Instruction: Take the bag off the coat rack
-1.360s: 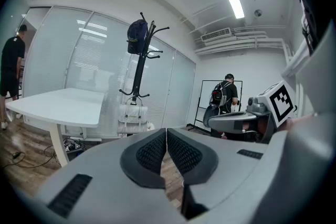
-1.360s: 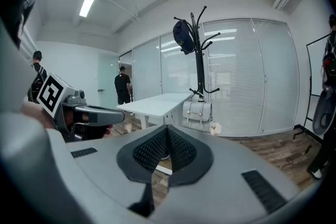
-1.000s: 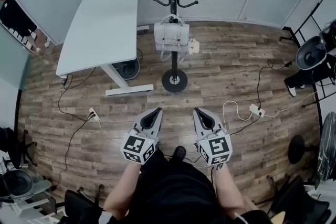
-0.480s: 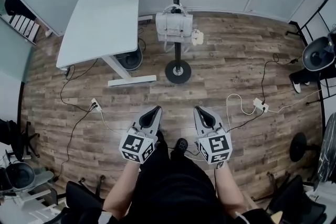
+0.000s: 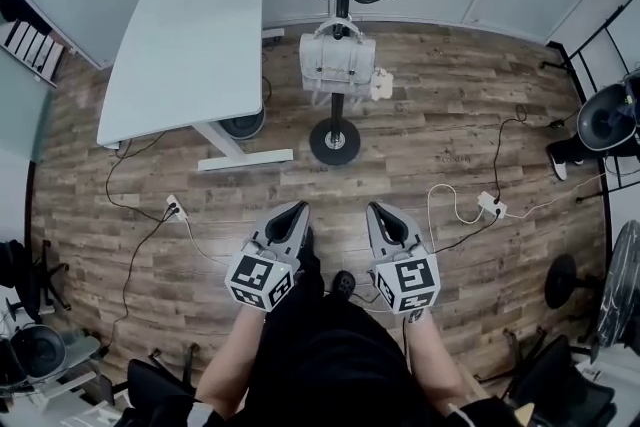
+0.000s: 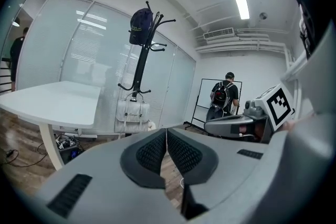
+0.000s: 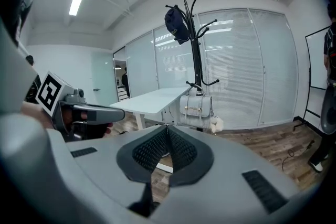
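Overhead, the head view shows the coat rack [image 5: 340, 25] standing on the wooden floor [image 5: 450, 155] by the wall, its round base [image 5: 334, 141] just below the pale bag [image 5: 338, 67] that hangs from one of its lower hooks. A white table [image 5: 190, 25] stands to the left of the rack. The left gripper [image 5: 298, 210] and right gripper [image 5: 374, 209] are side by side, well short of the rack, both pointing toward it.

Next, the left gripper view: its jaws [image 6: 166, 134] are pressed together with nothing between them. Beyond them the bag [image 6: 132, 112] hangs low on the rack [image 6: 140, 63], and a dark cap [image 6: 140, 27] sits at the rack's top. A person with a backpack [image 6: 224, 96] stands far to the right of the rack.

Lastly, the right gripper view: its jaws [image 7: 167, 134] are likewise closed and empty. The bag [image 7: 196, 106] hangs on the rack [image 7: 195, 47], a fluffy charm [image 7: 216, 124] at its right corner, the table [image 7: 152, 99] to the rack's left.
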`<state>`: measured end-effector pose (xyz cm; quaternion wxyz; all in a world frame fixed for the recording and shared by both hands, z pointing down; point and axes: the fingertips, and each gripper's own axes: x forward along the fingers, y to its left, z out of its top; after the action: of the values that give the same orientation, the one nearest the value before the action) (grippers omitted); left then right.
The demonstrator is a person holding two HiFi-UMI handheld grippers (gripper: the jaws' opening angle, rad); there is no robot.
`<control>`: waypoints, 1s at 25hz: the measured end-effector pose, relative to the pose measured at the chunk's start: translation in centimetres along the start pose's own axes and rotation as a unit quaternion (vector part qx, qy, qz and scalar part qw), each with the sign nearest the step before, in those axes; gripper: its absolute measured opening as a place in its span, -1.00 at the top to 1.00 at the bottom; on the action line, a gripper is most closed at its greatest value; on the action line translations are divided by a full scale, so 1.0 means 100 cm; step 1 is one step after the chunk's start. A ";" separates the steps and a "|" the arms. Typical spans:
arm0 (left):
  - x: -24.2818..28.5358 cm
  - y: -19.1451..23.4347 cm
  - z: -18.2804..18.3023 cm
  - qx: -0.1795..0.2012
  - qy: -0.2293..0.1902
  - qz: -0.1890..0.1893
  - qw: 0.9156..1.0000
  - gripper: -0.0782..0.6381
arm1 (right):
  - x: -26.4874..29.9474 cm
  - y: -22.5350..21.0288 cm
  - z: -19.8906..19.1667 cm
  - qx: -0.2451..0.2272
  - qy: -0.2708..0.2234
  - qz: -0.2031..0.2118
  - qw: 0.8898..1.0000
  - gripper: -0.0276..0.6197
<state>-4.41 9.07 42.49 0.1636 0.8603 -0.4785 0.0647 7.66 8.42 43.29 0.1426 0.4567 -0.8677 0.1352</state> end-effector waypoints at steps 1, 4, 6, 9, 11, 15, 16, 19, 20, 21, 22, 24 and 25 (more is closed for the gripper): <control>0.006 0.005 0.004 0.000 -0.002 -0.004 1.000 0.72 | 0.006 -0.003 0.004 -0.001 0.000 -0.004 1.000 0.82; 0.024 0.021 0.016 0.004 -0.008 -0.020 1.000 0.72 | 0.023 -0.014 0.017 -0.002 -0.003 -0.020 1.000 0.82; 0.036 0.032 0.023 0.006 -0.009 -0.030 0.999 0.72 | 0.034 -0.019 0.026 -0.002 -0.005 -0.030 1.000 0.82; 0.052 0.048 0.030 0.007 -0.009 -0.044 0.999 0.72 | 0.049 -0.024 0.034 -0.001 -0.003 -0.044 0.999 0.82; 0.060 0.057 0.034 0.009 -0.007 -0.055 0.998 0.72 | 0.058 -0.027 0.037 0.003 0.000 -0.053 0.999 0.82; 0.072 0.072 0.036 0.016 0.000 -0.075 0.997 0.72 | 0.073 -0.030 0.040 0.015 0.000 -0.072 0.997 0.82; 0.074 0.076 0.035 0.017 0.002 -0.079 0.997 0.72 | 0.076 -0.030 0.039 0.019 0.001 -0.076 0.997 0.82; 0.077 0.085 0.032 0.019 0.009 -0.087 0.996 0.72 | 0.083 -0.028 0.034 0.031 0.006 -0.089 0.996 0.82; 0.079 0.088 0.031 0.019 0.012 -0.089 0.996 0.72 | 0.086 -0.028 0.032 0.033 0.008 -0.093 0.995 0.82; 0.081 0.091 0.030 0.019 0.015 -0.089 0.996 0.72 | 0.089 -0.027 0.031 0.035 0.011 -0.096 0.995 0.82; 0.083 0.094 0.028 0.017 0.018 -0.090 0.996 0.72 | 0.092 -0.026 0.029 0.036 0.015 -0.097 0.995 0.82; 0.085 0.097 0.023 0.012 0.024 -0.093 0.995 0.72 | 0.096 -0.024 0.023 0.036 0.024 -0.096 0.994 0.82; 0.087 0.098 0.021 0.010 0.027 -0.094 0.995 0.72 | 0.098 -0.024 0.022 0.036 0.028 -0.095 0.994 0.82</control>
<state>-8.12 -3.44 44.97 0.1737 0.9008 -0.3904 0.0768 4.06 -1.11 45.18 0.1619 0.5378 -0.8108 0.1651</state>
